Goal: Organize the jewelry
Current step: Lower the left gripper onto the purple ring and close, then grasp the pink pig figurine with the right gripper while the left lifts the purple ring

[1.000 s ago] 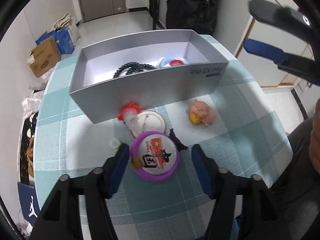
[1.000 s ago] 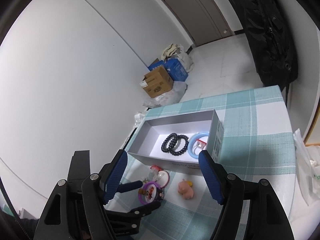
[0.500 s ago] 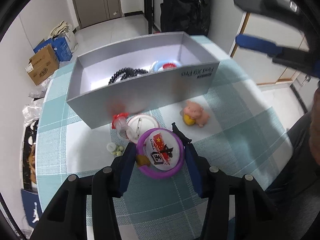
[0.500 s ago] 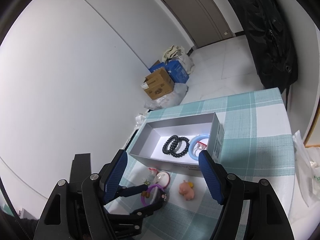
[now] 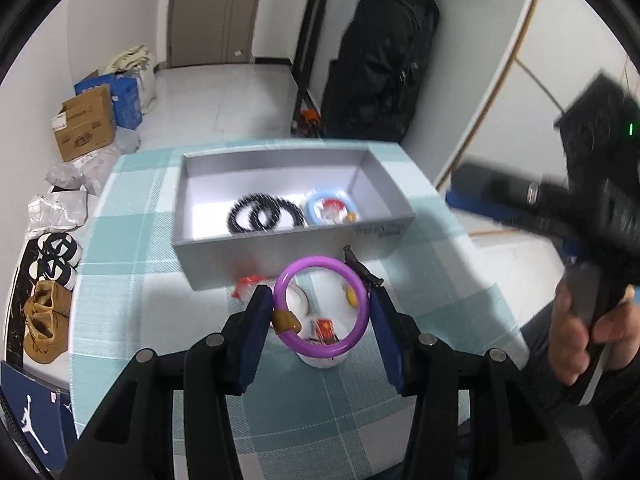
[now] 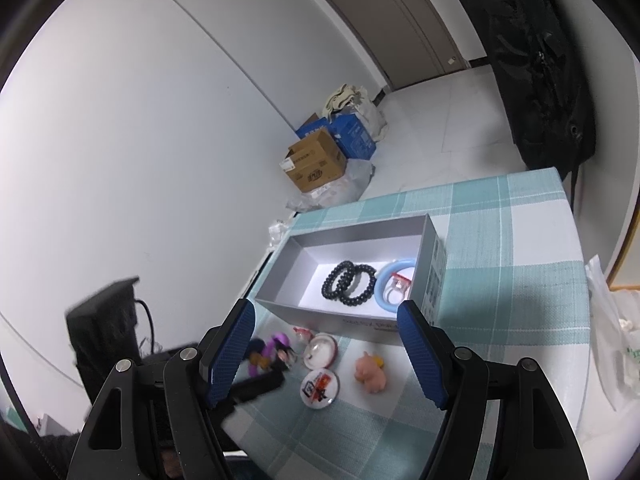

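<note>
While I hold the purple bangle (image 5: 320, 312) between the blue pads of the left gripper (image 5: 318, 322), pinched across its width and clear of the surface, the job I judge to be in hand is carrying it forward into the grey box (image 5: 288, 216). Its amber clasp (image 5: 285, 321) sits against the left pad, so I would keep the squeeze even; a hard ring can pivot or pop out if I jerk.

Just under the jaws lies the flag badge (image 6: 320, 388), and a little ahead the white badge (image 6: 320, 350) and the pink pig charm (image 6: 370, 372), all loose on the checked surface (image 6: 520, 264) short of the box's near wall. I would lift over that wall rather than skim it.

Farther ahead, inside the box, two black bead bracelets (image 5: 264, 216) overlap in the middle and a blue bangle (image 5: 330, 210) lies to their right. The bare floor on the left looks the safest drop.

My right gripper (image 6: 326, 350) hangs high above the surface, jaws spread wide and empty.
</note>
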Demonstrator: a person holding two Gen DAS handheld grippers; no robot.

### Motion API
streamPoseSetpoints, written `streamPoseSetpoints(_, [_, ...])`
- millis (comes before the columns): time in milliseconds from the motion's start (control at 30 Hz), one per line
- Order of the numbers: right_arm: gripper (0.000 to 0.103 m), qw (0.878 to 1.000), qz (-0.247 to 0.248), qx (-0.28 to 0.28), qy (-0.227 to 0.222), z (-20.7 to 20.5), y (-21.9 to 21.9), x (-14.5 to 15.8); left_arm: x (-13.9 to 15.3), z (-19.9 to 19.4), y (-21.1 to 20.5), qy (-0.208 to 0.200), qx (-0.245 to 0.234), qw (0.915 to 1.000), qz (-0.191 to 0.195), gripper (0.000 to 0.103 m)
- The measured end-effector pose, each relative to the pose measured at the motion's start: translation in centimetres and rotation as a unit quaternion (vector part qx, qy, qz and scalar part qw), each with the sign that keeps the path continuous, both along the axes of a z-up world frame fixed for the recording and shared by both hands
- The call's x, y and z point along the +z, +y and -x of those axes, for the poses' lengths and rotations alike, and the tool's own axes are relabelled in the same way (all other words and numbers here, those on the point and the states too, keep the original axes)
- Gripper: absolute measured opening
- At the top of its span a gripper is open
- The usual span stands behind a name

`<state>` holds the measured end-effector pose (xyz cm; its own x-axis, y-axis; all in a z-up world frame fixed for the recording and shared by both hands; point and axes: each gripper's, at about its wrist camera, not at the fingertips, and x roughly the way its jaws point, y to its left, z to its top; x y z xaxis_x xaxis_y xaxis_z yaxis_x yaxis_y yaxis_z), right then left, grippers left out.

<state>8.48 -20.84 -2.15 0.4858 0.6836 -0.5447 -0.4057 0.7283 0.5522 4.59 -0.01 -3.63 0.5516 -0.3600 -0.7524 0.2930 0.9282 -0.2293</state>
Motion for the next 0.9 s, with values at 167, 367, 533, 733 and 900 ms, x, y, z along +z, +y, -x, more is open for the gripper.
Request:
streamPoseSetpoints(167, [0.073, 1.000, 0.017, 0.004, 0.016, 0.6, 0.4, -1.0, 0.8, -0.2, 1.5, -0.015, 0.027, 0.9992, 0.025, 0.044])
streamPoseSetpoints(367, [0.073, 0.997, 0.062, 0.018, 0.037, 0.9, 2.0, -2.9, 1.3, -0.3, 3.2, -0.022, 0.048, 0.9974, 0.049, 0.044])
streamPoseSetpoints(533, [0.064, 0.993, 0.103, 0.034, 0.046, 0.7, 3.6, -4.5, 1.5, -0.2, 4.1, -0.027, 0.055, 0.9963, 0.061, 0.044])
streamPoseSetpoints(733, [0.049, 0.987, 0.149, 0.044, 0.036, 0.7, 5.2, -5.7, 1.4, -0.3, 4.5, -0.027, 0.055, 0.9967, 0.054, 0.044])
streamPoseSetpoints(900, [0.039, 0.980, 0.192, 0.043, 0.025, 0.6, 6.2, -6.3, 1.3, -0.5, 4.8, -0.024, 0.053, 0.9968, 0.056, 0.044])
